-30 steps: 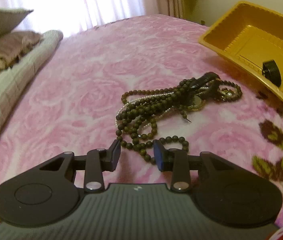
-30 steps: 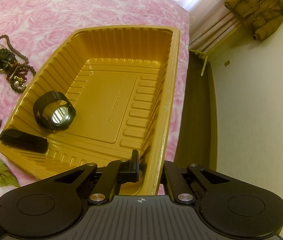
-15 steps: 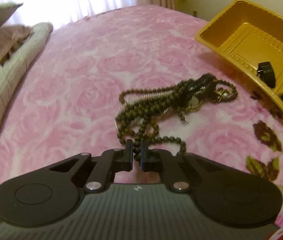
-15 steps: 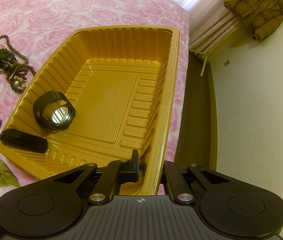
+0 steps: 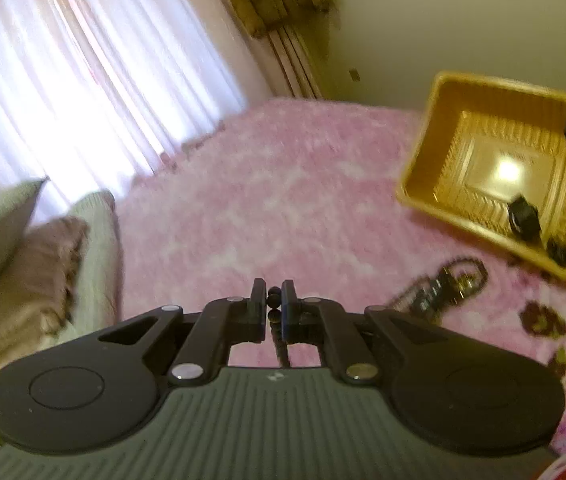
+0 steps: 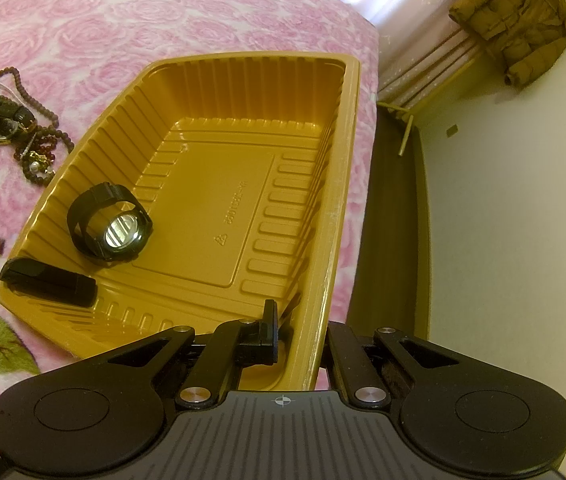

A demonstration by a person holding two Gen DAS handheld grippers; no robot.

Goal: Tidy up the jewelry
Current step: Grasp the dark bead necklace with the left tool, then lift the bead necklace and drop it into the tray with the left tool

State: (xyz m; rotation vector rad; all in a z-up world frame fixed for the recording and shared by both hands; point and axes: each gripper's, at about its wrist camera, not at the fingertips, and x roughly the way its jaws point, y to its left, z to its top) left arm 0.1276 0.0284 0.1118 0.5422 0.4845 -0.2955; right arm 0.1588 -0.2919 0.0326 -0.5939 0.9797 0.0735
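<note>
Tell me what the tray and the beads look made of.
Tray: thin moulded plastic, glossy mustard-yellow, going by its ribbed walls and glare. Beads pinched in the left gripper: dark brown, matte, possibly wood; too blurred to be sure.

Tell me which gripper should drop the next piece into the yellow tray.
Left. The left gripper is already shut on a bead strand, lifted above the bed. The right gripper is clamped on the yellow tray rim, steadying it, so it is probably best kept there.
</note>
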